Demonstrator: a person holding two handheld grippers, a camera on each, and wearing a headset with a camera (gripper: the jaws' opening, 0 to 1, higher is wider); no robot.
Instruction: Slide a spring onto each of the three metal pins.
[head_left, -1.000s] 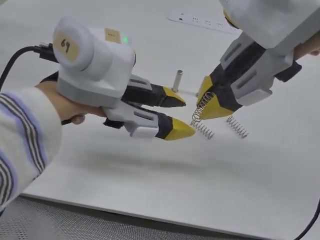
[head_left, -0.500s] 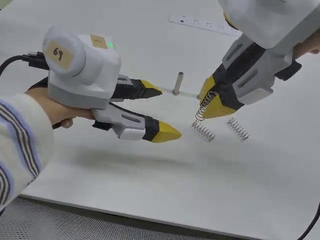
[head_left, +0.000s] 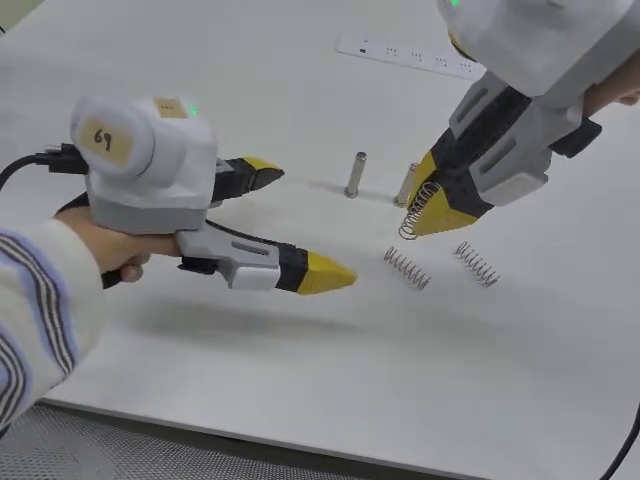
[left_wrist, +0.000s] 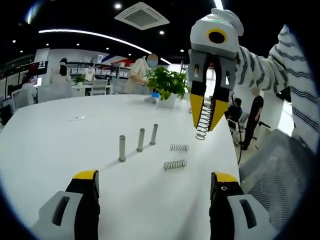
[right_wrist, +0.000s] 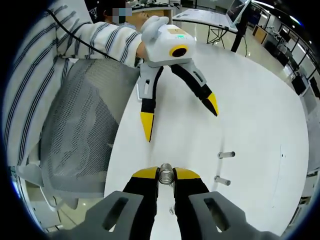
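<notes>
A white desk (head_left: 300, 370) seen from above, with a person holding a tool in each hand. The left claw (head_left: 300, 222), gripped by a hand in a striped sleeve (head_left: 35, 310), hovers over the desk with its yellow-tipped jaws spread wide and nothing between them. The right claw (head_left: 432, 200) reaches in from the upper right, its jaws pinched narrowly on a spring (head_left: 415, 215). This spring hangs tilted from the tips, off the desk and just beside the pins. In the left gripper view, three metal pins (left_wrist: 141, 140) stand upright in a short row on the desk, all three bare. In the head view, the right claw covers part of that row. A second spring (head_left: 407, 268) lies flat on the desk near the pins, below the right claw's tips. A third spring (head_left: 476, 263) lies flat a little to its right, apart from it. A white power strip (head_left: 410, 50) lies at the far side of the desk, well away from the pins. In the left gripper view a potted plant (left_wrist: 167, 82) stands beyond the pins
</notes>
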